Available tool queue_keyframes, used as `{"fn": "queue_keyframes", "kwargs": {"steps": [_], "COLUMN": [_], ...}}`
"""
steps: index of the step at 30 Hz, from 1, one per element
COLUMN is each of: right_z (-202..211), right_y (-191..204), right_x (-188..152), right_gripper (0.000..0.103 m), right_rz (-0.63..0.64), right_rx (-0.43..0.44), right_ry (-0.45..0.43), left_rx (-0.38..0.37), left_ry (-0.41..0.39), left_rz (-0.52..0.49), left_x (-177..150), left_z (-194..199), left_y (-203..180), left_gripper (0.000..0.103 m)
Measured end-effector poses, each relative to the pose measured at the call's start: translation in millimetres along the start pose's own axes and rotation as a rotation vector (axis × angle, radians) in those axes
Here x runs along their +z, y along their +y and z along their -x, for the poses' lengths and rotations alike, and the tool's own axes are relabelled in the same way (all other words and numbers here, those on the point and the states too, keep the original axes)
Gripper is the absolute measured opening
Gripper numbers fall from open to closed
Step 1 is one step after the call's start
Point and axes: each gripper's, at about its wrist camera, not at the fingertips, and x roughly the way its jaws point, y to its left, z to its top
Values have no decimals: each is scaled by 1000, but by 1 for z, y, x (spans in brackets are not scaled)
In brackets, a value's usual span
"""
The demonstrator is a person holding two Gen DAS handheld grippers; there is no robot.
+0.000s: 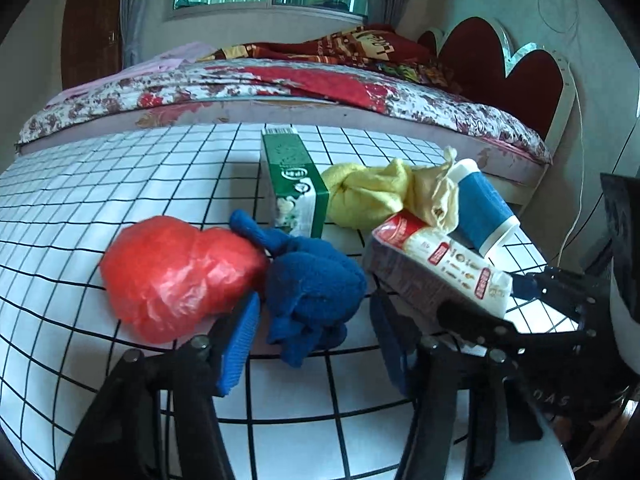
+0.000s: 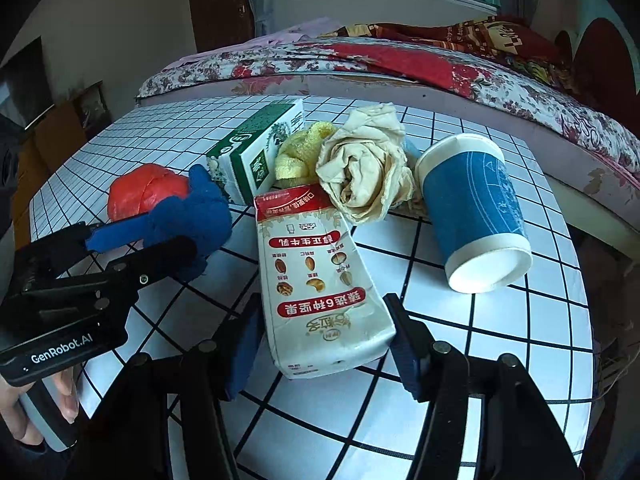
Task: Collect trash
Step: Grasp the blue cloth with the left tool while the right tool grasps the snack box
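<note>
Right gripper (image 2: 320, 344) jaws astride white milk carton (image 2: 320, 280), pads seem clamped on its near end; carton long axis along fingers, near tabletop (image 2: 500, 360) front edge. Left gripper (image 1: 312, 340) straddles blue cloth (image 1: 312, 284), grip uncertain

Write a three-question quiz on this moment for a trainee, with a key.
1. True or false: the paper cup stands upright.
2. What lies between the fingers of the right gripper? A: a green box. B: the milk carton. C: a red bag.
3. What colour is the cloth between the fingers of the left gripper?
Key: 1 false, it lies on its side; 2 B; 3 blue.
</note>
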Motion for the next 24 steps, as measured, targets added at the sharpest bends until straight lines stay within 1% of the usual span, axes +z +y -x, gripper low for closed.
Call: {"fn": "queue_keyframes", "kwargs": {"steps": [2,5,7,9,10,12,17,21,24], "right_z": [0,-1,-1,1,4,10,30,45,56], "right_y": [-2,-3,-3,-1,0,4,9,10,12], "right_x": [1,1,1,1,0,-2,-10,-18,-27], "right_gripper": [61,61,61,60,60,59,58,55,53], "right_rz": [-11,-19,-16,-3,5,20,38,46,58], "right_rx": [6,-4,-6,-2,5,18,8,15,-9], "right_ry": [-1,0,0,-7,-20,-38,-87,-103,-116], "left_rx": [-3,16,12,9,4,3,22,27,28], "left_ry": [11,23,38,23,11,-9,-69,-85,-84], "left_rz": [6,-2,-3,-14,-24,-39,-64,-57,-52], "left_x": [1,4,3,1,0,-3,-11,-18,-23], "left_z": [-5,-10,-14,-9,-3,6,35,51,60], "left_y": [-3,-6,-8,-9,-10,-13,-18,-16,-15], "left_gripper": [58,57,47,40,39,38,38,38,38]}}
